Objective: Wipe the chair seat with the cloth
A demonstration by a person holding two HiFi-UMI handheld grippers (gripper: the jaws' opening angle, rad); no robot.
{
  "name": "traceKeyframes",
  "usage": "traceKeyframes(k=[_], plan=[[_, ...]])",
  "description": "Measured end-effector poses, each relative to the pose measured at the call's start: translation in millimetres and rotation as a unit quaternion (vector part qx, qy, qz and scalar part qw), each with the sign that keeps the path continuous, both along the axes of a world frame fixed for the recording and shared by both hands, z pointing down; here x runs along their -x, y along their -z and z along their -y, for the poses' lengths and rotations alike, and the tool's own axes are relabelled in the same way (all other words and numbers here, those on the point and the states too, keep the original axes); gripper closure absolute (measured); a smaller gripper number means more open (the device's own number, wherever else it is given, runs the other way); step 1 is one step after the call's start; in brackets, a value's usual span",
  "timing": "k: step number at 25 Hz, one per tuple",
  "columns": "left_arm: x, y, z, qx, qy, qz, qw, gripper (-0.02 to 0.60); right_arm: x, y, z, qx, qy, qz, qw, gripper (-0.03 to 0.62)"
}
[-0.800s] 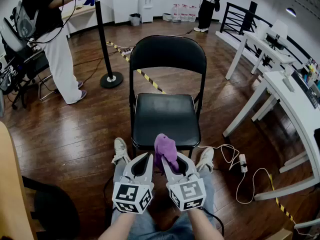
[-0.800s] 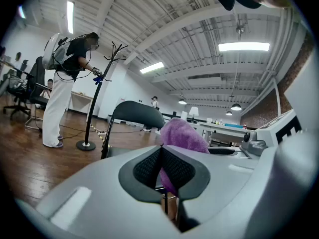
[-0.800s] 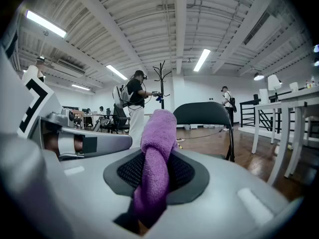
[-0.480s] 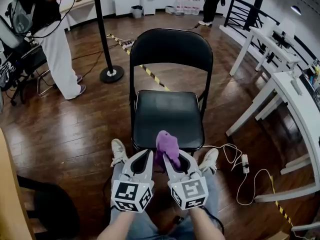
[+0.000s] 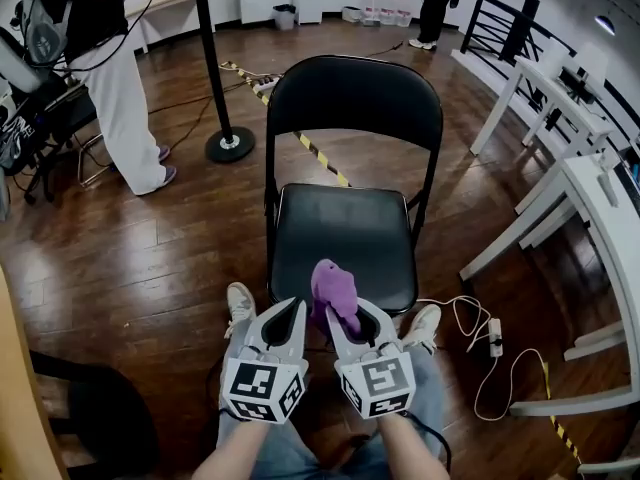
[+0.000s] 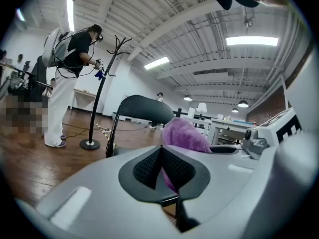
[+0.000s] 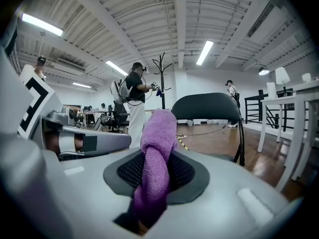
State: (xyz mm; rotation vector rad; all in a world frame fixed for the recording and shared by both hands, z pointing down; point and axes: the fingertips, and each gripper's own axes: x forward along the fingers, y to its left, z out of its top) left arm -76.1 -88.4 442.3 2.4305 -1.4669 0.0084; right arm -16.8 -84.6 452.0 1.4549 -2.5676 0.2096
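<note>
Right gripper (image 5: 350, 317) is clamped on the purple cloth (image 5: 333, 286). The cloth stands bunched above its jaws at lower centre of the head view, over the front edge of the black chair seat (image 5: 345, 233). Left gripper (image 5: 291, 310) sits just beside, jaws pressed together, grasping nothing.

The dark wooden floor (image 5: 130, 258) carries a black folding chair (image 5: 345, 230) at the centre. At 11 o'clock stands the round base of a pole stand (image 5: 229, 145). Yellow-and-black striped tape (image 5: 318, 158) runs past it and behind the chair. At 4 o'clock a white power strip (image 5: 493, 330) lies among loose cables (image 5: 455, 308). The legs of a white desk (image 5: 590, 183) stand at 3 o'clock.
</note>
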Motion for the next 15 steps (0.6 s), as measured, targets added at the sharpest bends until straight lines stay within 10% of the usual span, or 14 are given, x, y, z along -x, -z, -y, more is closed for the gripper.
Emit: traceKeyframes(k=[15], plan=[[9,9,61,0.000,-0.004,0.007,1.0000,0.577,16,14,68,-0.010,0.012,-0.021,1.000,0.500]])
